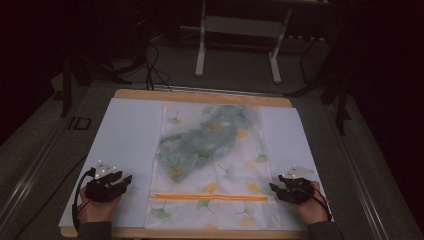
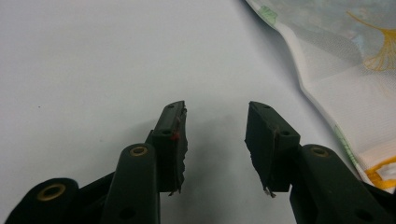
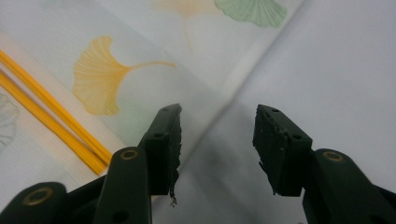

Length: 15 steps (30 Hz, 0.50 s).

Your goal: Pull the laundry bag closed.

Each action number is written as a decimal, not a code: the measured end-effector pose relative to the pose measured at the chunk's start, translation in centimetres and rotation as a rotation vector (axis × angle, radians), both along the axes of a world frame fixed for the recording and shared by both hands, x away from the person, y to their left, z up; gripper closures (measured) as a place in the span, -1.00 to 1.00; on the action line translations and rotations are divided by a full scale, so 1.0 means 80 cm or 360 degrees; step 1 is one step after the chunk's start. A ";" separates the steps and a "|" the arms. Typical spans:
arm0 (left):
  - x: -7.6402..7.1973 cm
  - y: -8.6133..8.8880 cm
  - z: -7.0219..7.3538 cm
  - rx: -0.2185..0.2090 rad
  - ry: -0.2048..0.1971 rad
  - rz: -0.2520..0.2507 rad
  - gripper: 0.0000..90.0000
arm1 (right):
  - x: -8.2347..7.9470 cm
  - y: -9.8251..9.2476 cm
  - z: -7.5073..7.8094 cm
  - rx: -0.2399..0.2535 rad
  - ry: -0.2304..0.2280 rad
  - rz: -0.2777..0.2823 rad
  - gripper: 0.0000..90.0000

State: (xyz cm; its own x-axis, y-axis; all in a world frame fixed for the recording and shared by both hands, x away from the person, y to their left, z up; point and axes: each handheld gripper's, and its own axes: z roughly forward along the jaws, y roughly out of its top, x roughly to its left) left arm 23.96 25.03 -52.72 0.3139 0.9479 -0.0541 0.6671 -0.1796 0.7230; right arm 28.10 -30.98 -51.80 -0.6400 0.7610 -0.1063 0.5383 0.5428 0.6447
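At lower left of the high view, one left gripper (image 1: 126, 179) rests with jaws spread, nothing between them. One leaf-printed zip bag (image 1: 212, 165) with one orange zipper (image 1: 209, 197) lies at centre on the white sheet (image 1: 127, 135). At lower right, one right gripper (image 1: 272, 188) is spread too, at the bag's edge.

bare white sheet (image 1: 127, 135) left and right of your zip bag (image 1: 212, 165), bag's lumpy bundle (image 1: 210, 137) blocks its far half
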 end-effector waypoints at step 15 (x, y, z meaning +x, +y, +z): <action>-0.001 -0.003 -0.001 0.0021 0.0029 -0.0069 0.28 | -0.002 0.031 0.010 0.0001 -0.0001 0.0135 0.14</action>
